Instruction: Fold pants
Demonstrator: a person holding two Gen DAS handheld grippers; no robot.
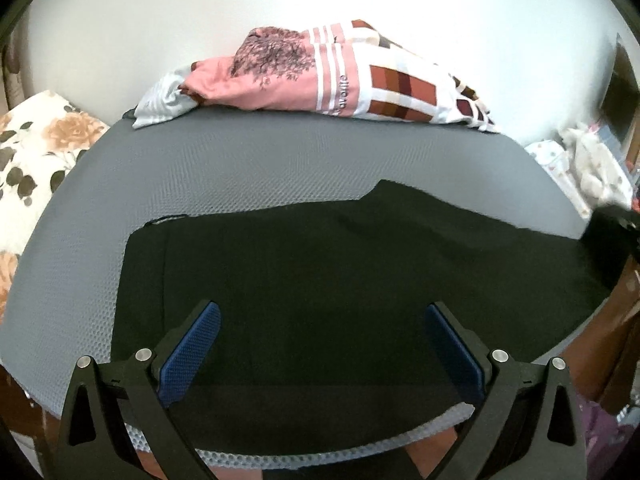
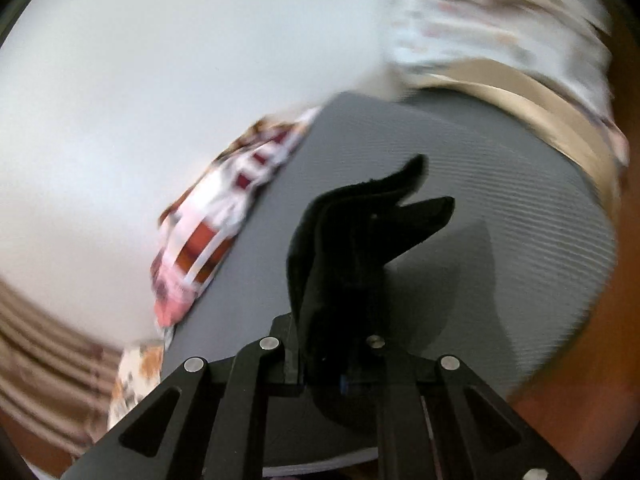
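Looking along the left gripper, we see its two blue pads standing wide apart with nothing between them, poised above the black pants. We find the pants spread flat on the grey mesh table, reaching from the near edge toward the middle and running off to the right. At the far edge of the table, against the white wall, we see a heap of pink and checked cloth, well apart from the pants. A floral cushion sits off the table's left side.

From the right wrist view, tilted and blurred, we see the right gripper clamped narrow on a bunched fold of the black pants, which sticks up past the fingers above the table, its shadow falling on the grey mesh. Its pads are hidden by the cloth. The checked cloth lies along the table's left edge in this view.
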